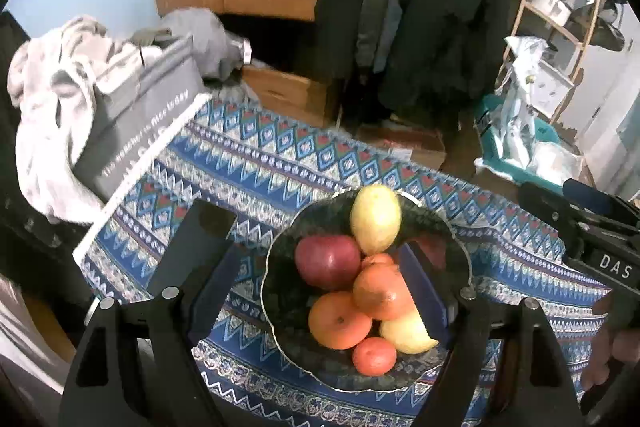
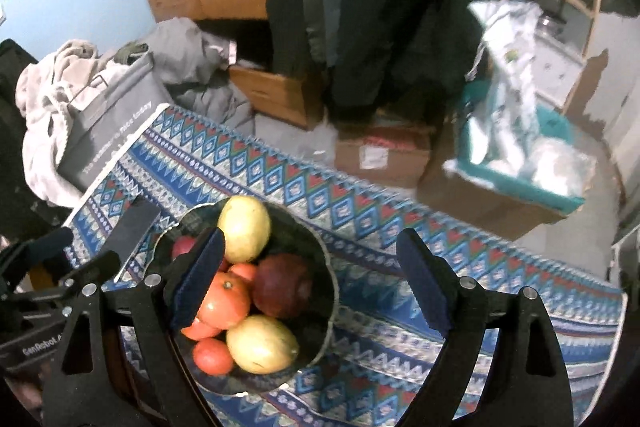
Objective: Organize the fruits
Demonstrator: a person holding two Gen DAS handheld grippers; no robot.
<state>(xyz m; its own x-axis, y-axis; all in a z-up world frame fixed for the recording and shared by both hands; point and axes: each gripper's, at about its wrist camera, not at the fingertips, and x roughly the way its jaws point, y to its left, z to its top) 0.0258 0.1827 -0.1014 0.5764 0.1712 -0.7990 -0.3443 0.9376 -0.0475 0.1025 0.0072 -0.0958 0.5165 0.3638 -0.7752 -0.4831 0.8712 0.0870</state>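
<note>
A dark bowl [image 1: 269, 267] [image 2: 334, 291] with a scalloped rim stands on the patterned blue cloth, filled with fruit. In it are a red apple [image 1: 328, 261] [image 2: 282, 285], two yellow fruits [image 1: 376, 219] [image 2: 262, 343], several oranges [image 1: 340, 319] [image 2: 224, 301] and a small tangerine [image 1: 374, 355]. My left gripper [image 1: 320, 251] hovers over the bowl, open, with nothing between its blue pads [image 1: 216, 291]. My right gripper [image 2: 312, 237] is also open and empty above the bowl's right half; its left pad [image 2: 200, 275] hides some fruit. Each gripper shows at the edge of the other's view.
The cloth-covered table [image 1: 256, 163] ends at a white border on the left, where a grey bag [image 1: 140, 115] and a heap of laundry [image 1: 52, 99] stand. A dark flat slab [image 2: 134, 227] sits just left of the bowl. Cardboard boxes [image 2: 380, 155], hanging coats and a shelf stand beyond.
</note>
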